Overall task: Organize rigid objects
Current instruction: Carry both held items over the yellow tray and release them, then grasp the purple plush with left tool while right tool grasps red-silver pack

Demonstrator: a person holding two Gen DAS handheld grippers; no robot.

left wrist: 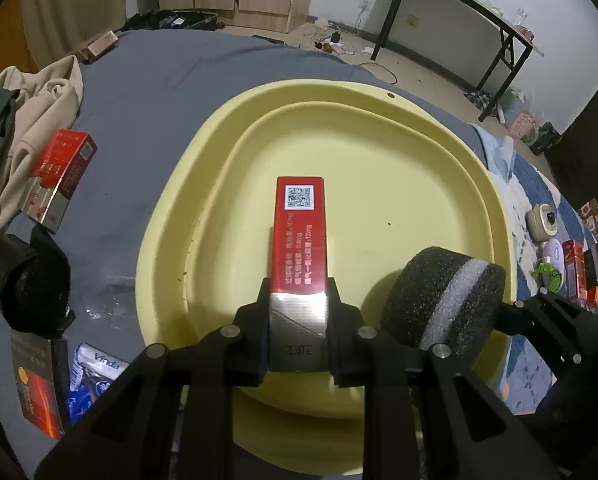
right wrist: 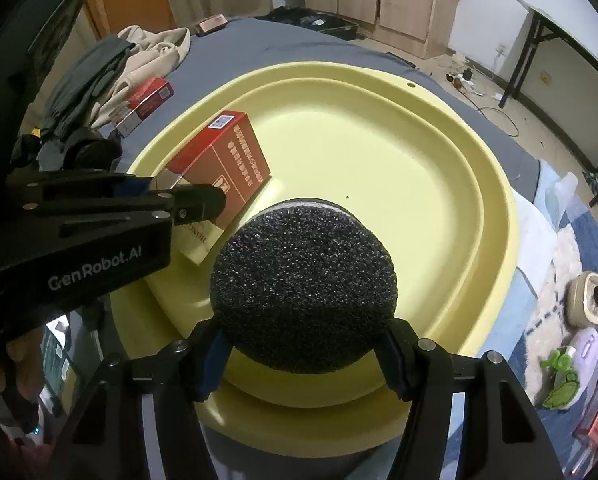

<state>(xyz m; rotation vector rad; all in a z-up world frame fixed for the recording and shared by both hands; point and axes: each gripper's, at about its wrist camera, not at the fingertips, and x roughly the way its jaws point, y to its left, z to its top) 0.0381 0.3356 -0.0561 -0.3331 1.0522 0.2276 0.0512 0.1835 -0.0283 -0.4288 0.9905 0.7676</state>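
Red box (left wrist: 297, 240) and foam disc (right wrist: 303, 286) (both gripped) over yellow basin (left wrist: 439, 128)

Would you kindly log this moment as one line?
left gripper: shut on red box | right gripper: shut on foam cylinder | both over yellow basin

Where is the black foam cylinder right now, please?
In both views the black foam cylinder is clamped in the right gripper over the yellow plastic basin, right of the red box.

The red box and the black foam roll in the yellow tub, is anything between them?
Nothing: in the right wrist view, only bare yellow plastic tub floor shows between the red cardboard box and the black foam roll.
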